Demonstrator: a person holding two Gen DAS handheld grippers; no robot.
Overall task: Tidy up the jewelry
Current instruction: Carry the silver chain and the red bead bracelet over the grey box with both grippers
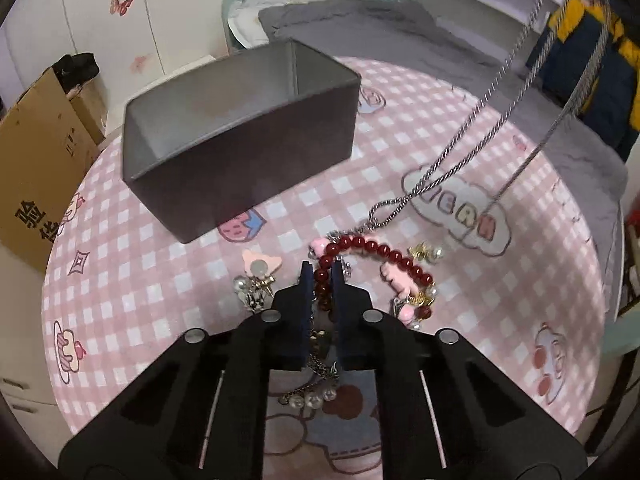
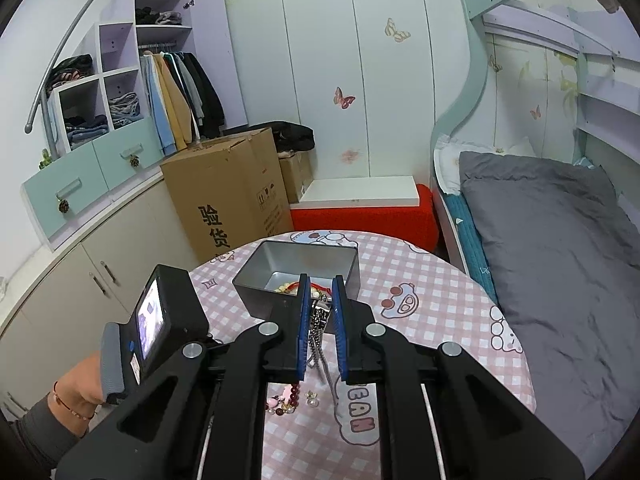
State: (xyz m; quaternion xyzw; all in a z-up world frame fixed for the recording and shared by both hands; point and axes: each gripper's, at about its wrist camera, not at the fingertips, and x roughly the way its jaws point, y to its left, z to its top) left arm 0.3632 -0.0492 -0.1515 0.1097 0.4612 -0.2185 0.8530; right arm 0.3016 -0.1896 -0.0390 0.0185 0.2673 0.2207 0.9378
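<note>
Jewelry sort, partway done
A few pieces in tin; left gripper pinches red bead bracelet, right gripper pinches silver chain; heap remains

A round bench covered in a pink-and-white checked cartoon cloth stands in a small bedroom with white panelled walls dotted with butterfly stickers. Beyond its far edge sit a tall brown cardboard box with black printed characters and a red cushioned seat under a white board, while an open lilac wardrobe with hanging clothes and mint-green drawers rises at the left. A mint-framed bunk bed with grey bedding runs along the bench's right edge.
</note>
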